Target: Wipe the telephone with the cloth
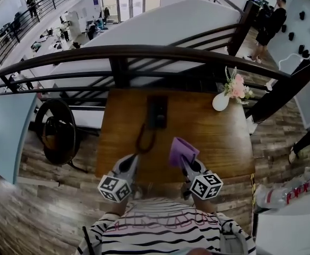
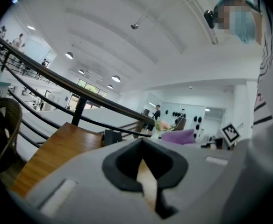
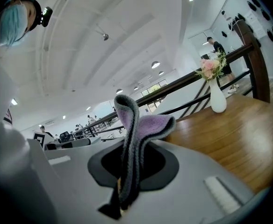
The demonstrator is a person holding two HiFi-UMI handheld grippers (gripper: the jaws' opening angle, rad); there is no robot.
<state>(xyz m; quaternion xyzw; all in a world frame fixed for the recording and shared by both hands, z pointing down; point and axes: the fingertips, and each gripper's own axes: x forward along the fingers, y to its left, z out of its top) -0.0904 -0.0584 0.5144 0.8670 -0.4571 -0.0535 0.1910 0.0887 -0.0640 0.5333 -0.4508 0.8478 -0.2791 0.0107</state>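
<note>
Purple cloth (image 1: 182, 150) clamped in the closed jaws of the right gripper (image 1: 187, 162), standing up above the tips in a folded loop, grey edge showing. Left gripper (image 1: 129, 162) just beside it at 9 o'clock, jaws drawn together on nothing, only a thin sliver of wood visible between them. Both held low over the near edge of the wooden table (image 1: 218, 137). Black telephone (image 1: 157, 112) flat on the table toward 12 o'clock, apart from both grippers and from the cloth. Cord (image 1: 143, 138) looping back toward 6 o'clock, ending near the left gripper's tips. White vase (image 1: 221, 101) with pink flowers (image 1: 237, 86) at 2 o'clock, by the far corner. Dark railing (image 1: 144, 52) beyond the far edge at 12 o'clock.
</note>
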